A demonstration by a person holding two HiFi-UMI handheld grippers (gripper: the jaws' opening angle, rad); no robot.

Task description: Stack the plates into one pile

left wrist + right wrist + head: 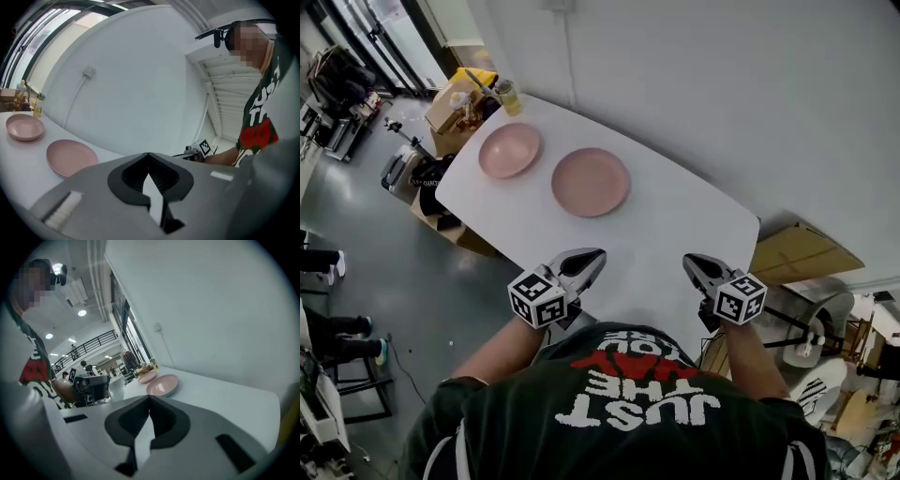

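Left hand-held gripper (595,255) and right hand-held gripper (689,262): jaws pressed together, empty, over near tabletop (675,220) edge. Both pink plates lie flat, face up, well ahead: flat plate (591,182) ahead of the left one, deeper plate (509,150) beyond, further left.

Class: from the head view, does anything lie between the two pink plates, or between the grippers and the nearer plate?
Nothing visible does. Bare white table separates the nearer plate from the farther plate, and from the left gripper and right gripper. The bottle stands beyond the farther plate.
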